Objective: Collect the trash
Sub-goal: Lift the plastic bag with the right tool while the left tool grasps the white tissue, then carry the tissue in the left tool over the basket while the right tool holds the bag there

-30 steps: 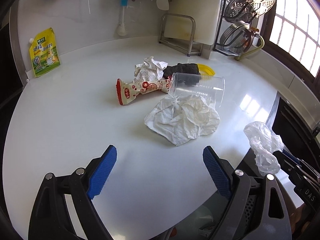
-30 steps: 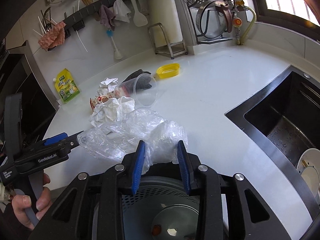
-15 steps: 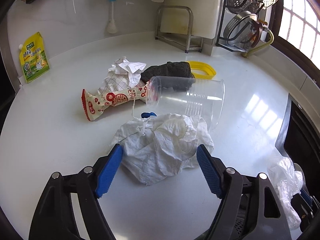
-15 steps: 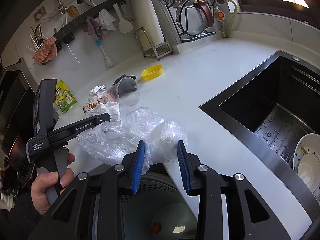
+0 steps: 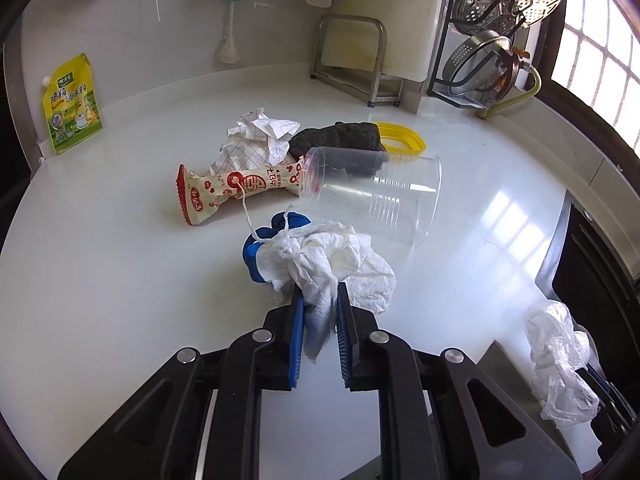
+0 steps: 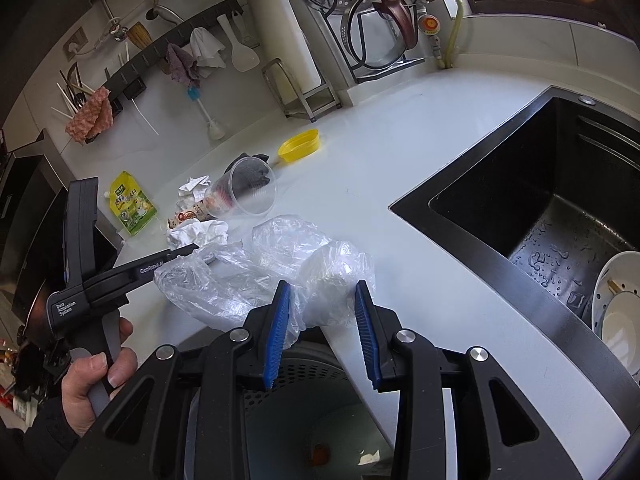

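My left gripper (image 5: 320,304) is closing, and its blue pads press on a crumpled white tissue (image 5: 320,256) on the white counter (image 5: 120,280). A blue ribbed thing (image 5: 254,254) shows at the tissue's left edge. Just beyond lie a clear plastic cup (image 5: 372,196) on its side, a red and white snack wrapper (image 5: 236,188), crumpled checked paper (image 5: 256,136) and a dark cloth (image 5: 340,138). Over the counter's front edge, my right gripper (image 6: 322,300) is shut on a clear plastic bag (image 6: 272,264). A grey bin (image 6: 304,420) stands below it.
A yellow lid (image 5: 400,136) lies behind the cup. A yellow-green pouch (image 5: 72,104) leans on the back wall at the left. The black sink (image 6: 560,200) with a white plate (image 6: 620,320) is to the right. A metal rack (image 5: 352,60) stands at the back.
My left gripper went forward over the tissue and its jaws came together on it, bunching it up. The right gripper kept its hold on the plastic bag.
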Motion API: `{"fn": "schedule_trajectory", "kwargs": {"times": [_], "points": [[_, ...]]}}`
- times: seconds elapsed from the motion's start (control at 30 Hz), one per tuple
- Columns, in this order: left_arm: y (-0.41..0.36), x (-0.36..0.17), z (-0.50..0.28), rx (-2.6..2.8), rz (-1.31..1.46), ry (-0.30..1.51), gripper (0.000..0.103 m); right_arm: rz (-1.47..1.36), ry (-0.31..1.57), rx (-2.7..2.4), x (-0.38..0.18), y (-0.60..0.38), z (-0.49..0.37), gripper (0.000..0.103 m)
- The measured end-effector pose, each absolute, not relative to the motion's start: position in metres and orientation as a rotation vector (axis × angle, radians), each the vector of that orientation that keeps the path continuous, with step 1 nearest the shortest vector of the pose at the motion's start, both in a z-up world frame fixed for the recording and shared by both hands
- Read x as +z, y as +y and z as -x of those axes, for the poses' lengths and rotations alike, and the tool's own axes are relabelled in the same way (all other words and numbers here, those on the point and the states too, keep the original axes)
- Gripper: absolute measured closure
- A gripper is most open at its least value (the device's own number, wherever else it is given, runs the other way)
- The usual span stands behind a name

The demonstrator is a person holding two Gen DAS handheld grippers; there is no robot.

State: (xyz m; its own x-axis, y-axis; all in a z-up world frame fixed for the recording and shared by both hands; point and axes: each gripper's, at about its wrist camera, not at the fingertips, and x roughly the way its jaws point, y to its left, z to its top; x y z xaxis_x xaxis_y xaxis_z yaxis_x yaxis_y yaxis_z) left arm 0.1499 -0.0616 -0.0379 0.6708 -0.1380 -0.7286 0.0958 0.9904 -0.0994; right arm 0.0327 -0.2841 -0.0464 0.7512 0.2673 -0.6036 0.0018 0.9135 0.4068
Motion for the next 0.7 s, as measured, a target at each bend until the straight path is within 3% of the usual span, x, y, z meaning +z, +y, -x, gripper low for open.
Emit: {"fn": "schedule_trajectory", "kwargs": {"times": [0.43, 0.7], "points": [[-0.032, -0.004, -0.099, -0.152, 0.064, 0.754, 0.088, -0.385, 0.712, 0.162, -0.041, -0.267, -0.008, 0.071], [-0.023, -0.026, -0.100, -0.184, 0.060, 0.835, 0.088, -0.377, 0.709, 0.165, -0.036, -0.262, 0.005, 0.071]]}}
